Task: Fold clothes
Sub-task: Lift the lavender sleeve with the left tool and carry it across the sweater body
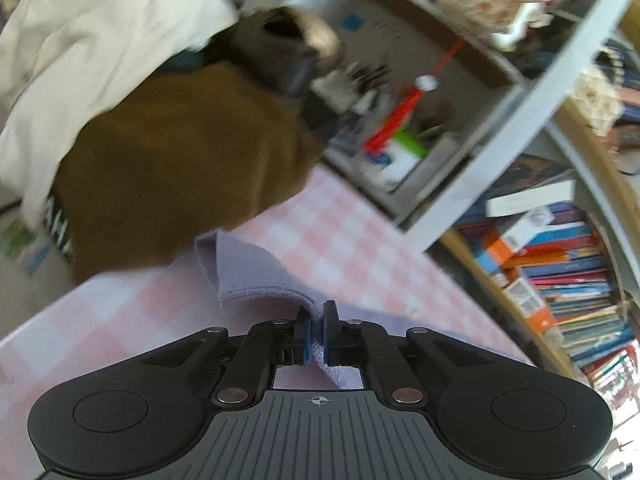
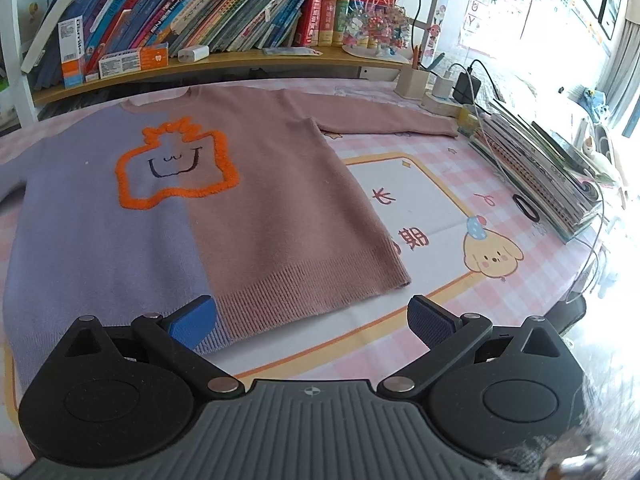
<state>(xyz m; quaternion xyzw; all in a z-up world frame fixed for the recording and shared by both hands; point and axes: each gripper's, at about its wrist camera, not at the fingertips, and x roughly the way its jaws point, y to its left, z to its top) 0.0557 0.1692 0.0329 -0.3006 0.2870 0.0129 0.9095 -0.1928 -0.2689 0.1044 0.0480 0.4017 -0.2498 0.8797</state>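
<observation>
Left hand-held gripper (image 1: pixel 317 330) apparently clamped; right hand-held gripper (image 2: pixel 312 320) spread wide.

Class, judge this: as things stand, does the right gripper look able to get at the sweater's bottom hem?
Probably yes. The right gripper is open, and the sweater lies flat with its ribbed hem just ahead of the fingertips; nothing lies between them.

Your sweater (image 2: pixel 192 208) lies flat, front up, on the pink checked tablecloth; its left half is lilac, its right half dusty pink, with a fuzzy orange outline around a small smiling face on the chest; the ribbed hem faces you; the pink sleeve (image 2: pixel 384 118) stretches straight out sideways; the lilac sleeve (image 1: pixel 256 276) is lifted, its edge pinched and folding over.
</observation>
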